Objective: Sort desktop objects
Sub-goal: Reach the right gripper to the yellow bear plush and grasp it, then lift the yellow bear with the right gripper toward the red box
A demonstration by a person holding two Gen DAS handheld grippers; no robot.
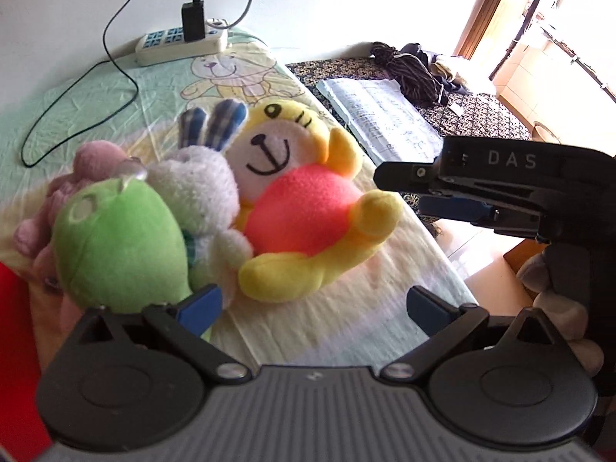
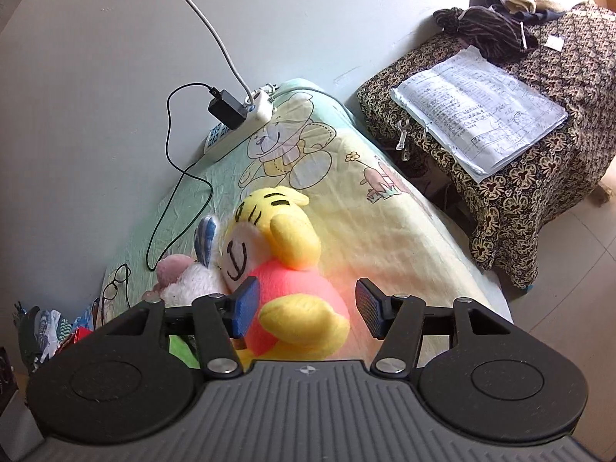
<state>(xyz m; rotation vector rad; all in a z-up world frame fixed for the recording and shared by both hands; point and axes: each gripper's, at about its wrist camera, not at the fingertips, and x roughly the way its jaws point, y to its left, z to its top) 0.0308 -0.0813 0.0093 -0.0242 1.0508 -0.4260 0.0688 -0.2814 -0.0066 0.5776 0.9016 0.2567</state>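
"DAS" is printed on the right gripper (image 1: 442, 192), seen side-on in the left view. Four plush toys huddle on the table (image 2: 404, 231): yellow tiger (image 2: 285, 269), white rabbit (image 1: 200, 196), green toy (image 1: 115, 238), pink toy (image 1: 96, 158). The right gripper gapes wide, empty, around the tiger's foot. The left gripper (image 1: 313, 310) is wide open, empty, just near of the toys.

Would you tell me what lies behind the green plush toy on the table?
Behind the green plush toy a pink plush peeks out, and the white rabbit leans beside it. The pink plush's body is mostly covered, so its shape cannot be told.
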